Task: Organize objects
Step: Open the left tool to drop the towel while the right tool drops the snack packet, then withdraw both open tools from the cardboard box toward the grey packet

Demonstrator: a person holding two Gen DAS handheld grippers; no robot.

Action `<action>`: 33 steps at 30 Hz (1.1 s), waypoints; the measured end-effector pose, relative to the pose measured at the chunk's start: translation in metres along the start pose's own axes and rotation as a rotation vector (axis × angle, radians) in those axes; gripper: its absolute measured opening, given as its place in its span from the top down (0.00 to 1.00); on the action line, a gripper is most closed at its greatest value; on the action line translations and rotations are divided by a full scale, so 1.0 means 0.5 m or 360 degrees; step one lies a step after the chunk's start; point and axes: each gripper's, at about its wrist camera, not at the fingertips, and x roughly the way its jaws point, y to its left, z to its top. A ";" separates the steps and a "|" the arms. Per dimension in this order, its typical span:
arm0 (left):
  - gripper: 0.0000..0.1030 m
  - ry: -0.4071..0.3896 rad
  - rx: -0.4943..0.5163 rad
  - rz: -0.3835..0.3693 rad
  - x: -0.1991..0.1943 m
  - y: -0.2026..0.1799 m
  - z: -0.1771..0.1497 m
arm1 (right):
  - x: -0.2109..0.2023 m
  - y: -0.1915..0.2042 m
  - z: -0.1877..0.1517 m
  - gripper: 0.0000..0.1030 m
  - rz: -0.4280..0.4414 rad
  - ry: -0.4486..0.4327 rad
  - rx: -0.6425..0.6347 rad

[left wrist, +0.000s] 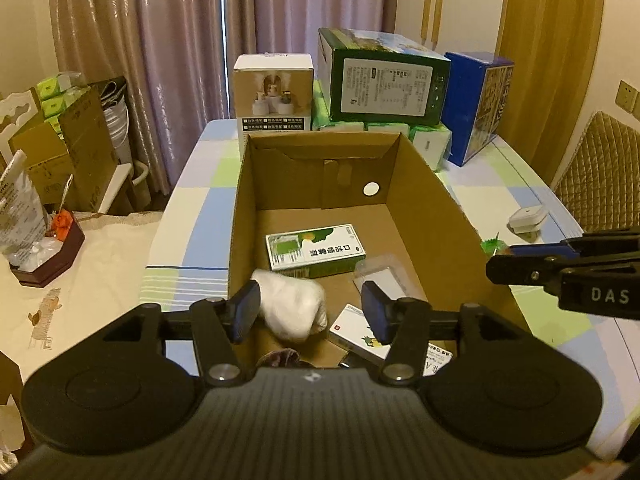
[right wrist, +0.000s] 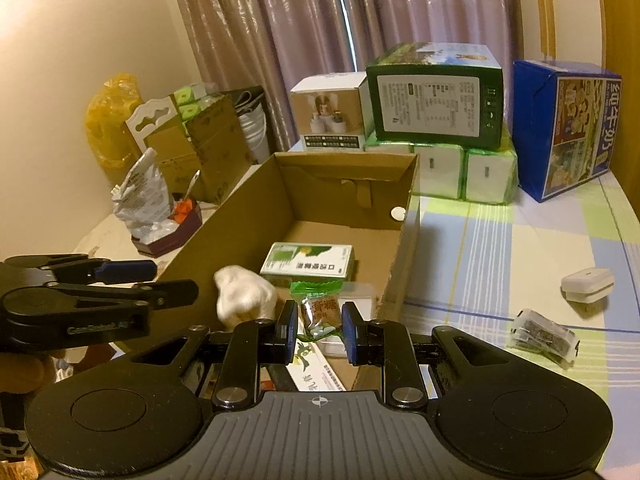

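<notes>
In the left wrist view the left gripper (left wrist: 310, 312) hangs over the near end of the open brown cardboard box (left wrist: 432, 200), jaws spread wide and empty, with a white crumpled soft bundle (left wrist: 294, 308) blurred just past them, inside the box. Mid-frame on the box floor lie a green-and-white medicine carton (left wrist: 316, 250) and a clear plastic case (left wrist: 384, 276). In the right wrist view the right gripper (right wrist: 319, 332) has its jaws closed on a green-wrapped candy packet (right wrist: 318, 312) held above the box's near end. At lower right, a white clamshell case (right wrist: 588, 284) and a clear packet of dark clips (right wrist: 544, 336) remain on the checked table (right wrist: 500, 260). Sorting seems over halfway.
</notes>
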 end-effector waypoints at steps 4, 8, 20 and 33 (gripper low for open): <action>0.50 -0.0011 -0.0005 0.0006 -0.014 0.003 -0.003 | -0.001 0.009 0.002 0.80 0.0011 0.0000 -0.0003; 0.47 -0.0009 -0.0012 0.0003 -0.024 0.005 -0.010 | 0.001 0.017 0.003 0.80 0.0020 0.0001 -0.0005; 0.45 -0.0009 -0.0037 -0.0002 -0.031 0.019 -0.016 | 0.017 0.017 0.027 0.72 0.0096 -0.0103 0.0080; 0.40 -0.0021 -0.0092 0.0000 -0.071 0.010 -0.037 | -0.079 -0.036 0.000 0.35 0.0028 -0.0180 0.0262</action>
